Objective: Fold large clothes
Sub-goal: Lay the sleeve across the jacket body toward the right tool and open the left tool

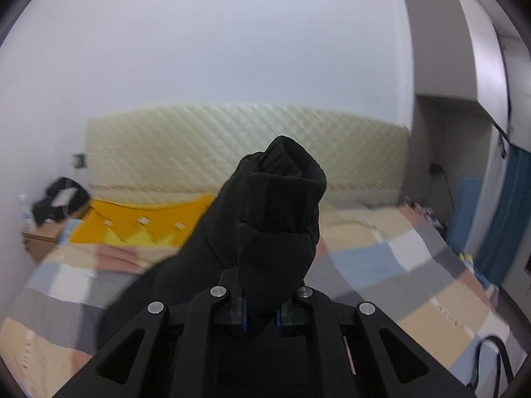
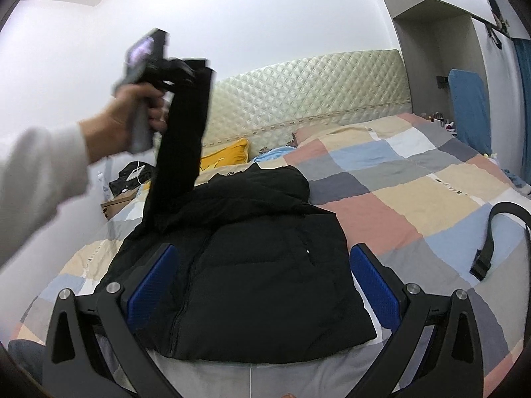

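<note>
A black puffer jacket (image 2: 252, 265) lies front up on the checked bedspread (image 2: 415, 192), hood toward the headboard. My left gripper (image 1: 260, 311) is shut on the jacket's left sleeve cuff (image 1: 282, 205) and holds it high above the bed. In the right wrist view the left gripper (image 2: 186, 69) shows raised at upper left, with the sleeve (image 2: 179, 152) hanging from it down to the jacket's shoulder. My right gripper (image 2: 265, 285) is open and empty, hovering over the jacket's lower body, one blue pad on each side of it.
A yellow pillow (image 2: 229, 156) and a blue cloth (image 2: 275, 154) lie by the quilted headboard (image 2: 315, 93). A black strap with a buckle (image 2: 491, 242) lies on the bed at right. A bedside table (image 1: 43, 232) with a black bag stands at left.
</note>
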Motion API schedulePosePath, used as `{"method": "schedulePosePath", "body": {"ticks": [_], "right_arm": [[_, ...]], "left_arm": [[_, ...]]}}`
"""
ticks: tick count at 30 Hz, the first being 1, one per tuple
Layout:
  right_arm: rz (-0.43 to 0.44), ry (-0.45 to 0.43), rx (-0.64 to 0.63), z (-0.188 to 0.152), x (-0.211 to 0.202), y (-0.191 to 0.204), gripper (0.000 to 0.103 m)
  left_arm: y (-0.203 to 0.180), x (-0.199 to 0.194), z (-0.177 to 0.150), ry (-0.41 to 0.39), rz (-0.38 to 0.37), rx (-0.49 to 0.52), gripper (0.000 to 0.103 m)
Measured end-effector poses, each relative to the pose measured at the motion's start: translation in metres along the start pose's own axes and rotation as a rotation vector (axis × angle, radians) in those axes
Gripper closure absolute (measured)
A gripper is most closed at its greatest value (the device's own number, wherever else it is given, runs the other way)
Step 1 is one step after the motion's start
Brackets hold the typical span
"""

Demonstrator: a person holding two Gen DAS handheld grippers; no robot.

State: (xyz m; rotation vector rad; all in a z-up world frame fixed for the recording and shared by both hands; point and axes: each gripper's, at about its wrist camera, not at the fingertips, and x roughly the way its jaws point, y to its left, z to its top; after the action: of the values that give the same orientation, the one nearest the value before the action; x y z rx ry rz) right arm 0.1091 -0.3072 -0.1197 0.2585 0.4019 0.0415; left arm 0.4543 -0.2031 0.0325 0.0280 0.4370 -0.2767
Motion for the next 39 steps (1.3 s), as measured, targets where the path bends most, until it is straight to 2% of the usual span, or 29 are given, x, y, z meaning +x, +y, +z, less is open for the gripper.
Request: {"method": "schedulePosePath", "body": {"ticks": [5, 7, 9, 11, 14, 19, 22, 25, 33, 35, 38, 39], "right_arm": [[0.009, 0.020, 0.028, -0.001, 0.012, -0.007, 0.000], [0.008, 0.025, 0.036, -0.001, 0.017, -0.010, 0.000], [0.006, 0.032, 0.030, 0.000, 0.021, -0.013, 0.000], [-0.010, 0.028, 0.014, 0.002, 0.024, -0.017, 0.000], [-0.002, 0.016, 0.048, 0.005, 0.027, -0.027, 0.000], [-0.002, 0.054, 0.079, 0.001, 0.043, -0.036, 0.000], [-0.014, 0.059, 0.077, 0.001, 0.047, -0.038, 0.000], [-0.004, 0.058, 0.094, 0.002, 0.049, -0.040, 0.000], [-0.018, 0.061, 0.063, -0.001, 0.052, -0.039, 0.000], [-0.013, 0.060, 0.066, -0.001, 0.051, -0.040, 0.000], [-0.016, 0.065, 0.039, -0.003, 0.048, -0.036, 0.000], [-0.021, 0.054, 0.028, -0.003, 0.045, -0.034, 0.000]], "left_arm": [[-0.045, 0.060, -0.054, 0.090, -0.073, 0.051, 0.093], [-0.048, 0.076, -0.074, 0.102, -0.108, 0.022, 0.093], [-0.042, 0.097, -0.104, 0.125, -0.172, -0.054, 0.093], [-0.042, 0.119, -0.132, 0.185, -0.208, -0.045, 0.093], [-0.052, 0.138, -0.163, 0.219, -0.198, 0.028, 0.093], [-0.047, 0.169, -0.194, 0.297, -0.191, 0.000, 0.093], [-0.032, 0.174, -0.202, 0.292, -0.237, -0.060, 0.093], [-0.030, 0.167, -0.197, 0.285, -0.248, -0.067, 0.093], [-0.043, 0.149, -0.187, 0.326, -0.157, -0.033, 0.091], [-0.045, 0.135, -0.180, 0.333, -0.160, -0.029, 0.091], [-0.050, 0.114, -0.164, 0.315, -0.155, 0.024, 0.081], [-0.050, 0.105, -0.161, 0.311, -0.144, 0.045, 0.068]]}}
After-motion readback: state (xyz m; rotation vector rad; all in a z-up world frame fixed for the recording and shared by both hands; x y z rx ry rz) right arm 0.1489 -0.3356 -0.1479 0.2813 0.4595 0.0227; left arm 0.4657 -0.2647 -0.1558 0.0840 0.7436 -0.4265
